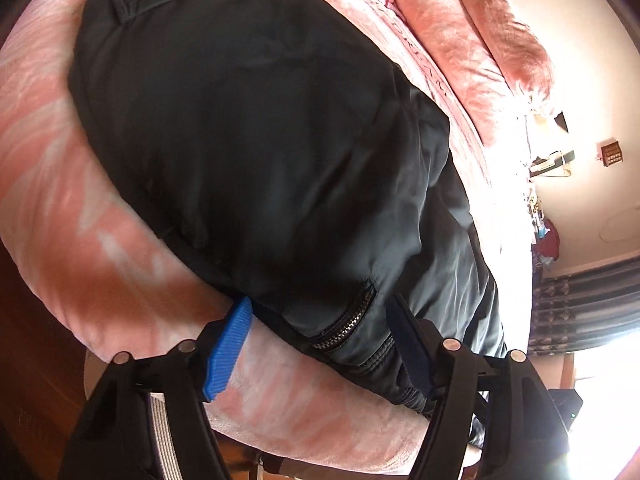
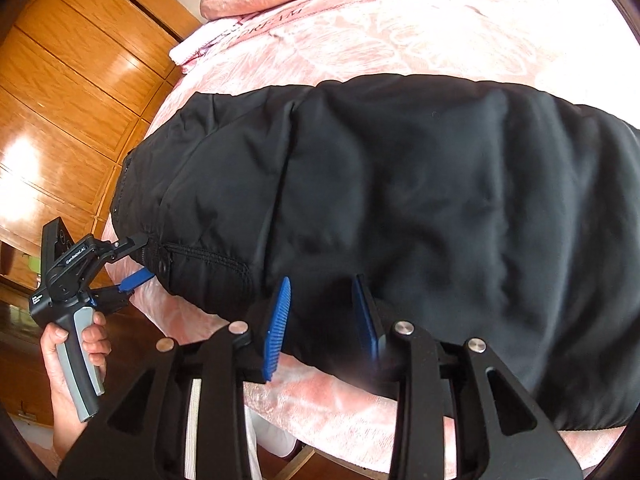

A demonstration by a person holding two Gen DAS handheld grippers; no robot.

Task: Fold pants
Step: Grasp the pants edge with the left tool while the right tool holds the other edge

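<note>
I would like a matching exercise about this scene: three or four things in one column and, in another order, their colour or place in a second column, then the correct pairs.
Column A
1. pants
2. bedspread
3. wardrobe
4. left gripper

Column B
a. orange-brown wood, beside the bed
b. black, spread on the bed
c. at the zip end of the pants, fingers apart
d. pink, under the pants

Pairs: 1-b, 2-d, 3-a, 4-c

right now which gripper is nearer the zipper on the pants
Left. The left gripper straddles the zipper at the pants edge; the right gripper sits further along that edge.
</note>
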